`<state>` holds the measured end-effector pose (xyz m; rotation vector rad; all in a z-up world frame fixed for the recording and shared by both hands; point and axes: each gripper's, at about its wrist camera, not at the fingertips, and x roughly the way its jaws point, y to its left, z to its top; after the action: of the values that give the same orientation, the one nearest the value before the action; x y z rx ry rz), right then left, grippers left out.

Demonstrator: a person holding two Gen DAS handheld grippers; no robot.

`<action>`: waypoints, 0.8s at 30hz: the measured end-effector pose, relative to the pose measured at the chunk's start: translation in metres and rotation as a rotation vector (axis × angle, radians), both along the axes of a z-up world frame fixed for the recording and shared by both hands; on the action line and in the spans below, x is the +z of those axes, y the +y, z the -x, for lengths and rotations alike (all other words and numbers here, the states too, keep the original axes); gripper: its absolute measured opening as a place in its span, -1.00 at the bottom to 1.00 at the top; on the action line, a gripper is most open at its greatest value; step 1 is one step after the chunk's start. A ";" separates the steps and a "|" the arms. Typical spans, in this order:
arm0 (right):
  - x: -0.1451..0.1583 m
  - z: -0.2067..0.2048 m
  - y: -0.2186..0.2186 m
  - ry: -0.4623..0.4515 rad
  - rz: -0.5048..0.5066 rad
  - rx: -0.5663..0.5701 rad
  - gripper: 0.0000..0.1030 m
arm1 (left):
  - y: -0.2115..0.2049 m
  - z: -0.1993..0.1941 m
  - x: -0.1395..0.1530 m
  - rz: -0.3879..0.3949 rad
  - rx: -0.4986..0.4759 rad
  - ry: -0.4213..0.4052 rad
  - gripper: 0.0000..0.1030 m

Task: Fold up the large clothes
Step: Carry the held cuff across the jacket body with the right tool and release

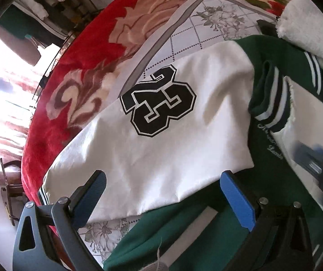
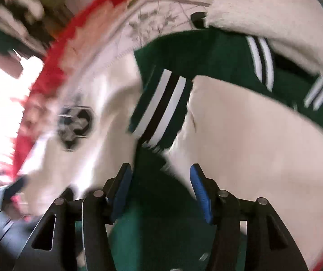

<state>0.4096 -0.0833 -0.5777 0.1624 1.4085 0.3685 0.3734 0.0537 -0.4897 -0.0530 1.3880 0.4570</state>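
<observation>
Left view: sharp; left gripper wide, empty, over jacket sleeve, "23" readable.
Right view: blurred; right gripper half-spread, empty, over jacket's green body; striped cuff beyond.

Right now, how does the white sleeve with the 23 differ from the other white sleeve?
1. The sleeve with the 23 carries a black number print; the other sleeve looks plain.
2. The numbered sleeve lies left of the striped green cuff, the plain one right.
Both are white and folded across the green jacket body.

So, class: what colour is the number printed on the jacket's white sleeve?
Black with a white inner outline, sharpest in the left wrist view.
</observation>
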 end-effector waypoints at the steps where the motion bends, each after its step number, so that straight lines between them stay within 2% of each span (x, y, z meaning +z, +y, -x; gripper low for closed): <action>1: 0.002 0.010 -0.023 0.033 -0.030 -0.085 0.09 | -0.001 -0.001 0.003 0.006 -0.002 -0.007 1.00; 5: -0.008 0.054 -0.117 0.198 -0.108 -0.482 0.09 | -0.012 -0.010 0.008 0.004 -0.032 -0.025 1.00; 6: -0.008 0.058 -0.126 0.200 -0.108 -0.536 0.09 | -0.015 -0.012 0.007 -0.008 -0.039 -0.026 1.00; 7: -0.005 0.059 -0.127 0.174 -0.097 -0.529 0.09 | -0.016 -0.013 0.006 -0.027 -0.048 -0.027 1.00; 9: -0.004 0.035 -0.104 0.122 -0.032 -0.442 0.09 | -0.012 -0.014 0.001 -0.061 -0.045 -0.018 1.00; 11: -0.006 0.013 -0.064 0.065 0.003 -0.303 0.17 | -0.001 -0.015 -0.007 -0.123 -0.034 -0.001 1.00; 14: -0.018 -0.025 -0.002 -0.003 0.167 -0.050 0.17 | 0.024 -0.015 -0.021 -0.240 -0.005 0.025 1.00; 16: -0.044 -0.038 0.042 0.006 0.283 0.100 0.17 | 0.045 -0.017 -0.031 -0.255 0.037 0.044 1.00; 18: -0.071 -0.051 0.069 0.020 0.384 0.178 0.16 | 0.063 -0.018 -0.038 -0.243 0.076 0.056 1.00; 19: -0.074 -0.051 0.070 0.002 0.390 0.162 0.08 | 0.070 -0.018 -0.041 -0.234 0.089 0.059 1.00; 20: -0.072 -0.052 0.070 -0.020 0.376 0.146 -0.30 | 0.075 -0.018 -0.043 -0.229 0.098 0.060 1.00; 21: -0.066 -0.048 0.076 -0.077 0.415 0.159 -0.51 | 0.078 -0.018 -0.046 -0.220 0.103 0.061 1.00; 22: -0.060 -0.044 0.081 -0.114 0.438 0.180 -0.58 | 0.082 -0.019 -0.050 -0.198 0.109 0.065 1.00; 24: -0.041 -0.028 0.098 -0.205 0.412 0.247 -0.66 | 0.088 -0.019 -0.059 -0.166 0.127 0.082 1.00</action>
<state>0.4377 0.0146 -0.6191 -0.3792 1.2736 0.2813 0.3925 0.1414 -0.5482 0.0130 1.4274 0.6855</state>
